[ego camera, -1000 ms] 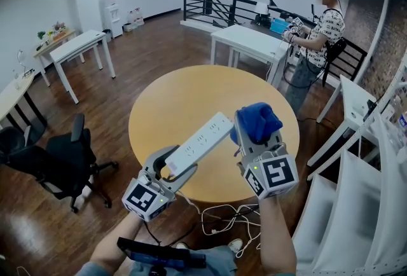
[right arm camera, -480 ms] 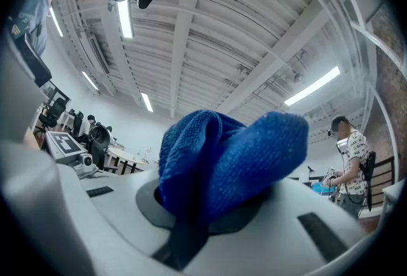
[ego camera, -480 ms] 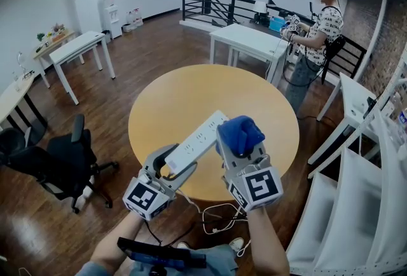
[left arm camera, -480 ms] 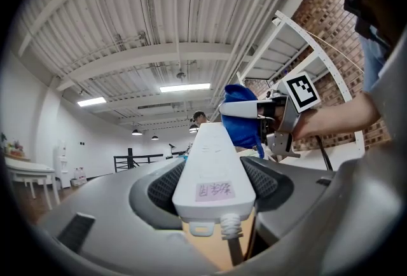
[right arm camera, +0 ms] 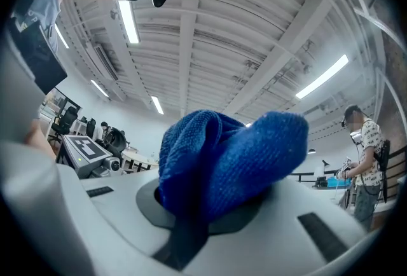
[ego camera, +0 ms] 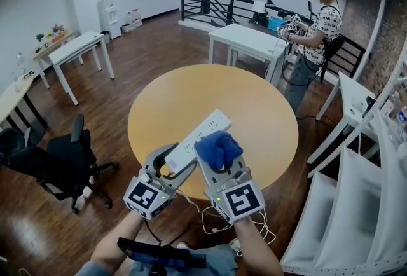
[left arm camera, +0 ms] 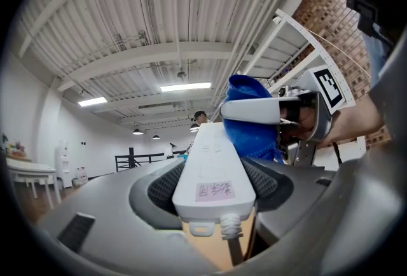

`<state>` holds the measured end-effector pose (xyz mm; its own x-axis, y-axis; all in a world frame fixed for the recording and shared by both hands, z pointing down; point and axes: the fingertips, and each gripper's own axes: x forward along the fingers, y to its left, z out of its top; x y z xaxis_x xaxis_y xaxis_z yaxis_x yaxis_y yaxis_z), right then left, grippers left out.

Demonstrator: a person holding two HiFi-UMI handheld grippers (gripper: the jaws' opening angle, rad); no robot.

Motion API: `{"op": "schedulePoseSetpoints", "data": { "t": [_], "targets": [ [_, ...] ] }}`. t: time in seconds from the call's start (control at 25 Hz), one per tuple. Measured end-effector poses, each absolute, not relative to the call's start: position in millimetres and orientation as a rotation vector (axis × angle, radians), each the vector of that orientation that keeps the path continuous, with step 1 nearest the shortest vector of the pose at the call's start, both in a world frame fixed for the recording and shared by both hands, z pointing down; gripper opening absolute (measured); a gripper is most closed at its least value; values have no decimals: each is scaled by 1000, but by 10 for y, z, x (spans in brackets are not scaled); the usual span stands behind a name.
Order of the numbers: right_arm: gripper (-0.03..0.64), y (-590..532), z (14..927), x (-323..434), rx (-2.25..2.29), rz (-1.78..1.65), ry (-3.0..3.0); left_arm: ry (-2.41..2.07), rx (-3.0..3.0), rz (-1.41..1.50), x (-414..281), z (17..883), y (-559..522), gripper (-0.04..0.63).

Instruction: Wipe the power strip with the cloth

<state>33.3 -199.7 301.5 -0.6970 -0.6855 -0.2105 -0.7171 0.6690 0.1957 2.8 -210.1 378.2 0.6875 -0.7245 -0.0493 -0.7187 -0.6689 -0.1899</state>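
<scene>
1. Since a second ago, my right gripper (ego camera: pixel 220 160) has drawn the blue cloth (ego camera: pixel 218 146) along the white power strip (ego camera: pixel 202 136), from its far end towards me, above the round table (ego camera: pixel 254 103).
2. My left gripper (ego camera: pixel 175 163) clamps the strip's cable end and holds it aloft.
3. With the right jaws pinching the cloth, pressing hard could lever the strip loose.
4. Handwriting on the pink sticker (left arm camera: pixel 213 190) is unreadable to me.

rnd table (ego camera: pixel 191 96), office chair (ego camera: pixel 60 163)

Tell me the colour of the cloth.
Blue; the cloth shows best in the right gripper view.
</scene>
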Motion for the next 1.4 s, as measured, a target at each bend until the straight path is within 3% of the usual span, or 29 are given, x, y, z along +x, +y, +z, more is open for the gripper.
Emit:
{"op": "schedulePoseSetpoints", "data": {
  "t": [0.96,1.4],
  "targets": [
    [60,-1845,3007,-274,-958,201,2900,1116,-2631,-201,139,3876,-2041,284],
    [60,-2236,2780,277,-1152,327,2794,1109,-2630,-180,85,3857,-2022,284]
  ]
}}
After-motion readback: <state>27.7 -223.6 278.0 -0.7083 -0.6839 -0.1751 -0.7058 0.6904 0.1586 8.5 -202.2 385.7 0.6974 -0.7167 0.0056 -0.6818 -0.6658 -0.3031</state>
